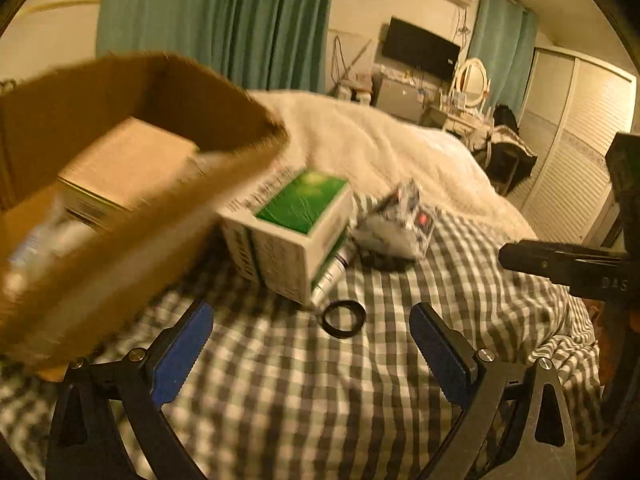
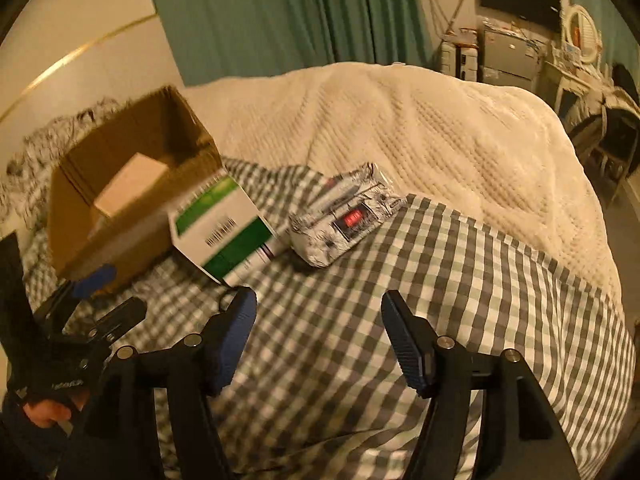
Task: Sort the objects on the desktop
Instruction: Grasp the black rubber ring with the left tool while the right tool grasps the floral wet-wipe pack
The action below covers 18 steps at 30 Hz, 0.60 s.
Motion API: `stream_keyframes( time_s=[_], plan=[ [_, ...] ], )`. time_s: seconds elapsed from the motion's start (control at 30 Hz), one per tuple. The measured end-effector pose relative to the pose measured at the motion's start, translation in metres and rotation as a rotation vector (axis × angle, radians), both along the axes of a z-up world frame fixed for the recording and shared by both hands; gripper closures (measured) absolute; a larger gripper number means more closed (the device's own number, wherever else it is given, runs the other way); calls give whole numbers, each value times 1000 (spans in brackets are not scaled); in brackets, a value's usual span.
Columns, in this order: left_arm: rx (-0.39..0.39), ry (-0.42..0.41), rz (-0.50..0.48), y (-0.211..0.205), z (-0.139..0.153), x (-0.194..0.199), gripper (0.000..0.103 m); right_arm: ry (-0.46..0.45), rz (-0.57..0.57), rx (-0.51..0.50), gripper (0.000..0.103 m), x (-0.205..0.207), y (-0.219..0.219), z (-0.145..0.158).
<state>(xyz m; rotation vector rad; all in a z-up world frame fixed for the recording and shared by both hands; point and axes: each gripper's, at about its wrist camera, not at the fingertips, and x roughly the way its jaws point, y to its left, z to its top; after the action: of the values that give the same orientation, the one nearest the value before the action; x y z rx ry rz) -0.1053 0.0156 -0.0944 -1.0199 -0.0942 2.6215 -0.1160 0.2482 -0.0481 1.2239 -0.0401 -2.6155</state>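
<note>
An open cardboard box (image 1: 120,240) (image 2: 108,240) stands at the left on the checked bedsheet (image 1: 300,380) (image 2: 440,280). Inside it lie a small tan box (image 1: 132,160) (image 2: 132,184) and a blurred pale item (image 1: 40,240). Leaning beside the carton is a green-and-white box (image 1: 296,224) (image 2: 224,224), resting on a silver tube (image 1: 332,276). To its right lies a black-and-white printed packet (image 1: 400,228) (image 2: 344,216) with a red label. A black ring (image 1: 344,319) lies on the sheet just ahead of my left gripper (image 1: 310,312), which is wide open and empty. My right gripper (image 2: 318,296) is open and empty, short of the packet.
A cream textured blanket (image 2: 400,128) covers the far part of the bed. Teal curtains (image 1: 224,20), a wall TV (image 1: 420,48), a dressing table (image 1: 468,92) and a slatted wardrobe (image 1: 580,160) stand beyond. A hand (image 2: 48,412) holds the left gripper at lower left.
</note>
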Motion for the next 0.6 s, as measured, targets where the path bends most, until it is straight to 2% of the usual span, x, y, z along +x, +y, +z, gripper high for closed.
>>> stream_keyframes(
  time_s=[0.1,0.23,0.3,0.37,0.4,0.47,0.57,0.6],
  plan=[
    [16,-20,-50,15,-18,-12,2,-25,18,10,37,-6,5,-10],
    [-47,-47,-106,36,-44,-31,2,-53,12,10,37,-13,2,-19],
    [-41,-76,-126,40,-56,-38,7,-59,1,8,37,-15,2,-20],
    [-17,-88,-129,38,-63,-40,25,-57,-8,15,37,-18,-2,-22],
    [-1,-102,-128,35,-65,-41,29,-53,-13,21,37,-20,-4,-22],
    [35,-112,-120,28,-66,-43,60,-49,-20,22,36,-23,-8,-23],
    [78,-132,-141,19,-66,-45,83,-43,-44,7,36,-28,-15,-25],
    [80,-127,-155,18,-66,-43,86,-47,-51,-8,35,-30,-18,-27]
  ],
)
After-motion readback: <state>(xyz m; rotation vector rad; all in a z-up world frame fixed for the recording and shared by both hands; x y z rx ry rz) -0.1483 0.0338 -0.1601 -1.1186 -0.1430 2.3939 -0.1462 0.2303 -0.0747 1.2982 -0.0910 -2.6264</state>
